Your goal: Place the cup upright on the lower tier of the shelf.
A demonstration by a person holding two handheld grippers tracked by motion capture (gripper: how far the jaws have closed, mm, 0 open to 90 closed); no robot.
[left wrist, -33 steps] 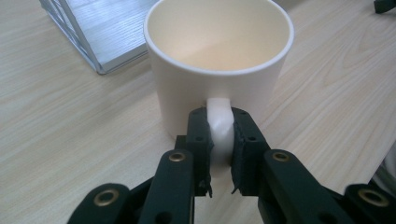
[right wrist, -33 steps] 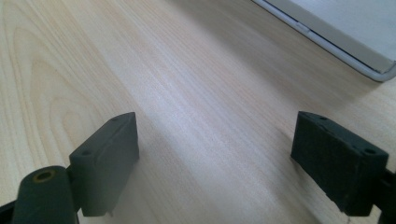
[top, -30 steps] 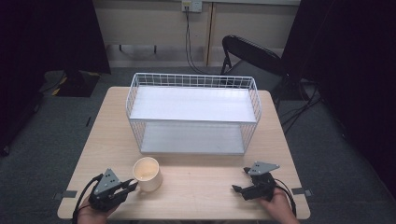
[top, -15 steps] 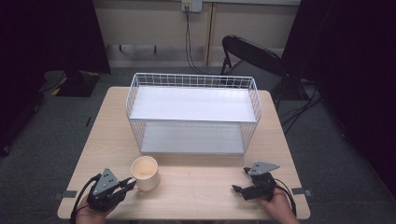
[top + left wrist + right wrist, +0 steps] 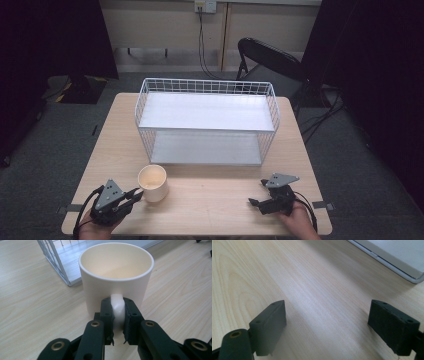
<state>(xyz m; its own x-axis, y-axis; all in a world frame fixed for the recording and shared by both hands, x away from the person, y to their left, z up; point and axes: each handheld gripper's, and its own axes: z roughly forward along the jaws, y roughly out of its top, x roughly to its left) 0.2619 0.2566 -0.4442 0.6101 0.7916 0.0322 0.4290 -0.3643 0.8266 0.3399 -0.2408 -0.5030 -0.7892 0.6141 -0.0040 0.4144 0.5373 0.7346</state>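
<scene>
**Mug gripped by its handle at the bench's near edge**

Pale wooden bench (image 5: 210, 200) is backed by a dark folding chair (image 5: 270, 57). A cream mug (image 5: 152, 182) is stood upright just before a white wire rack (image 5: 207, 122); its handle (image 5: 117, 306) is clamped by the left hand-held gripper (image 5: 117, 322). The right hand-held gripper (image 5: 256, 202) is rested wide open, holding nothing, well apart.

We see two black grippers, left gripper (image 5: 134, 195) and right gripper (image 5: 255, 203), each topped by a grey three-cornered plate. Brass-ringed pivot holes dot their black links. Black cables trail behind.
</scene>
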